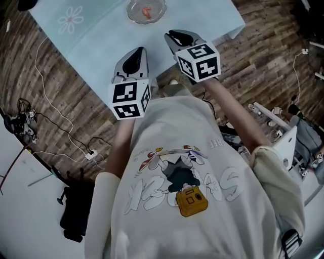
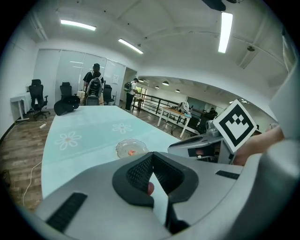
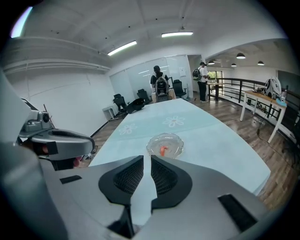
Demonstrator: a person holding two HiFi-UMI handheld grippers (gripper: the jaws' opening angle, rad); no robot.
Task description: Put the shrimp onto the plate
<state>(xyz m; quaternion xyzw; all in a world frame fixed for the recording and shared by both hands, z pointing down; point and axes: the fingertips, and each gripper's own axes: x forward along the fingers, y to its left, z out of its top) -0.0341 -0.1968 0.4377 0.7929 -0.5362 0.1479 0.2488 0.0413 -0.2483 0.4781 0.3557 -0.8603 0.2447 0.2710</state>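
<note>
The desk (image 1: 101,35), under a pale blue cloth printed with daisies, runs diagonally across the top of the head view. Its near edge and one corner stand over a wooden floor (image 1: 263,50) strewn with cables (image 1: 45,91). The person stands just off that edge with both forearms raised side by side and aimed at the dish, a pose that reads as standing off rather than working.

The left gripper (image 2: 151,157) has its pads meeting at the tips. A small pinkish spot shows lower in the gap, and I cannot tell what it is. The right gripper (image 3: 146,158) is parted by only a narrow slit and holds nothing.

Ahead of both and well apart from them, a scalloped glass plate (image 1: 158,19) sits in from the desk's edge, with the orange shrimp (image 1: 147,11) lying at its middle. By that, the task looks done.

Bare cloth lies all round the plate, so there is open room to approach from any side. The near edge, close beneath the grippers, is the only limit.
</note>
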